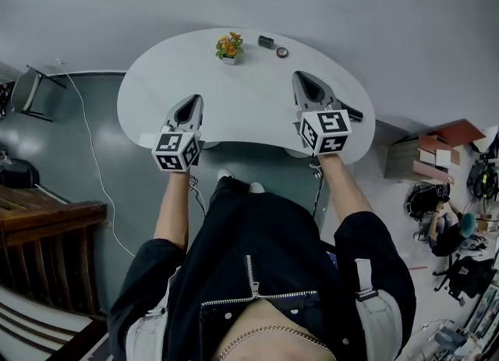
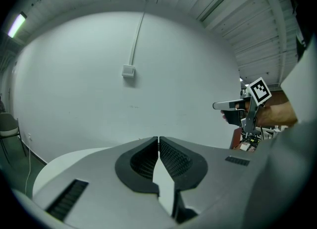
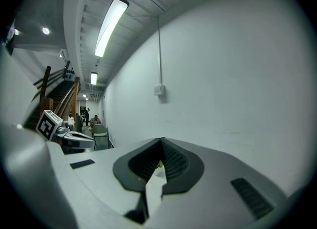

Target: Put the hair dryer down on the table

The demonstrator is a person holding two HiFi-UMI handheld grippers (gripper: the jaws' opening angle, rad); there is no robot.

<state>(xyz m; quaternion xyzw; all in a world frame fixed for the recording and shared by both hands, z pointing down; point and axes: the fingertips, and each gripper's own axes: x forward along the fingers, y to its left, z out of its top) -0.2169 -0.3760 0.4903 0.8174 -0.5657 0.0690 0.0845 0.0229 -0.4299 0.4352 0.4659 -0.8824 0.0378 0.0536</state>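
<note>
**Right gripper** [image 1: 304, 83]: grey moulded shell that tapers to a point. It has two black pads [image 3: 173, 161] with a ribbed, grid-like face. The jaws are closed tip to tip with nothing between them. A white marker cube [image 1: 326, 131] with black squares sits at the rear, above the hand. The gripper is held over the right part of the table.

**Left gripper** [image 1: 192, 102]: same build, with a grey shell, black ribbed pads [image 2: 173, 159] and its own cube at the back. The jaws meet at the tips and hold nothing. It is held over the table's near left edge, well apart from the right gripper.

**Hair dryer** [image 1: 352, 111]: only a slim, black, elongated piece shows. It lies on the table at the right edge, just beside the right gripper's outer flank and clear of the closed jaw tips. The gripper's body and cube cover the rest. The long axis slants from the table's inner area out toward the right edge and slightly toward the near side. Which end is the nozzle cannot be told.

**Table** [image 1: 234, 94]: smooth matt white top in a rounded kidney outline.

**Potted plant** [image 1: 229, 46]: orange and green sprigs in a small pale pot at the far edge.

**Small black block** [image 1: 266, 41] and **round dark disc** [image 1: 282, 52]: both lie just right of the plant along the far edge.
</note>
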